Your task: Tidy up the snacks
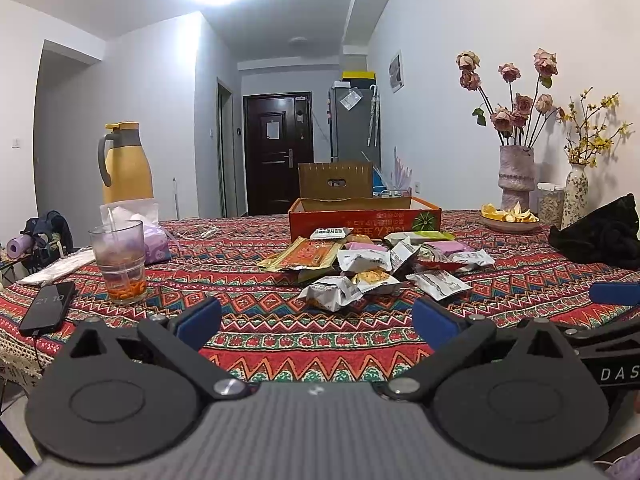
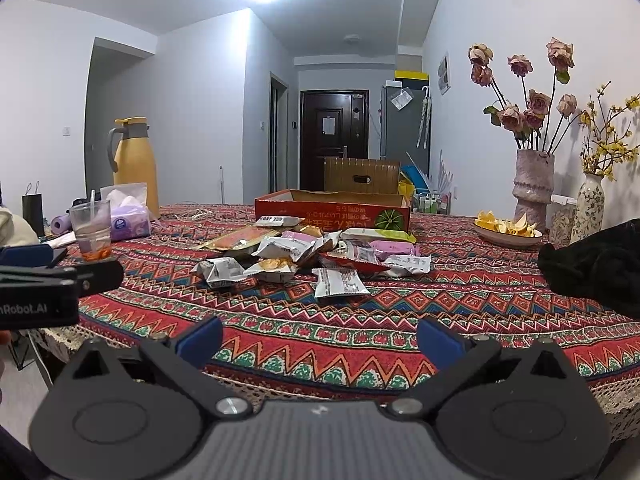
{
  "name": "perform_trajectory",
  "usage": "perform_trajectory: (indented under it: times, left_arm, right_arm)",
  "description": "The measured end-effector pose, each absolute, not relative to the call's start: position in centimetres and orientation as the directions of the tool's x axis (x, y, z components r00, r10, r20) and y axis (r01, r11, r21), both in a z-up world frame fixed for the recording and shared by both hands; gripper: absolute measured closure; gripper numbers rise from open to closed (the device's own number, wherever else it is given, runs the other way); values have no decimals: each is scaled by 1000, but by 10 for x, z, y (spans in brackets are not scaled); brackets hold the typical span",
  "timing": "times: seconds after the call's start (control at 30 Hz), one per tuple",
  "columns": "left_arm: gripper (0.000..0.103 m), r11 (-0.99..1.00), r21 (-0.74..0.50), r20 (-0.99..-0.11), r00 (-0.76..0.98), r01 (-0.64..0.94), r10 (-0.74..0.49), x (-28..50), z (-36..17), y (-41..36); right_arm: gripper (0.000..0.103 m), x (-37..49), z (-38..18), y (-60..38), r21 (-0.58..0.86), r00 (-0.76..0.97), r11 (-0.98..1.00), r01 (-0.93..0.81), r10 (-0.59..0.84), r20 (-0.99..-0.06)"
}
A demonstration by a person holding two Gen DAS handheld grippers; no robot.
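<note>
A heap of snack packets (image 1: 376, 264) (image 2: 312, 254) lies mid-table: silver, pink, green and gold wrappers. Behind it stands an open red cardboard box (image 1: 366, 216) (image 2: 334, 211) with its lid flap up. My left gripper (image 1: 316, 320) hovers open over the near tablecloth, short of the heap, with nothing between its blue pads. My right gripper (image 2: 318, 340) is likewise open and empty, near the table's front edge. In the right wrist view the left gripper's side (image 2: 48, 280) shows at the left edge; in the left wrist view a blue pad (image 1: 614, 294) of the right one shows at the right edge.
A glass with a straw (image 1: 118, 260) (image 2: 92, 234), a phone (image 1: 48, 312), a tissue pack (image 1: 154, 236) and a yellow jug (image 1: 126, 164) stand at the left. At the right are a bowl of orange peel (image 1: 508, 218), two vases (image 1: 516, 176) and a black cloth (image 1: 600, 236).
</note>
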State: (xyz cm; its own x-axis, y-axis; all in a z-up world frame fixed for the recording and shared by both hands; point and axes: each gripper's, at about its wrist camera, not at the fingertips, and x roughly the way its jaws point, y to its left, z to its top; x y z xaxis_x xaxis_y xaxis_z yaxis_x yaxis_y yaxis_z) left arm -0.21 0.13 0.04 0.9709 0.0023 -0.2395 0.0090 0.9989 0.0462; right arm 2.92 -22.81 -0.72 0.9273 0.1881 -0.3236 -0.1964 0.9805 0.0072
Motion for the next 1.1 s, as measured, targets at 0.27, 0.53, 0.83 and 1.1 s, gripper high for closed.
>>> perform_trajectory:
  times: [0.27, 0.53, 0.83, 1.1]
  left_arm:
    - [0, 999, 48, -239, 971, 11, 0, -2, -2, -1]
    - [0, 999, 49, -241, 971, 15, -2, -2, -3, -2]
    - [0, 998, 49, -243, 970, 27, -14, -3, -6, -3]
    - [0, 998, 51, -244, 970, 33, -19, -2, -4, -2]
  right_arm:
    - [0, 29, -8, -227, 4, 928, 981, -194, 185, -324]
    - [0, 30, -8, -228, 2, 928, 982, -188, 179, -326]
    - [0, 30, -9, -228, 1, 929, 983, -185, 175, -327]
    - [0, 30, -8, -229, 1, 929, 983, -183, 174, -326]
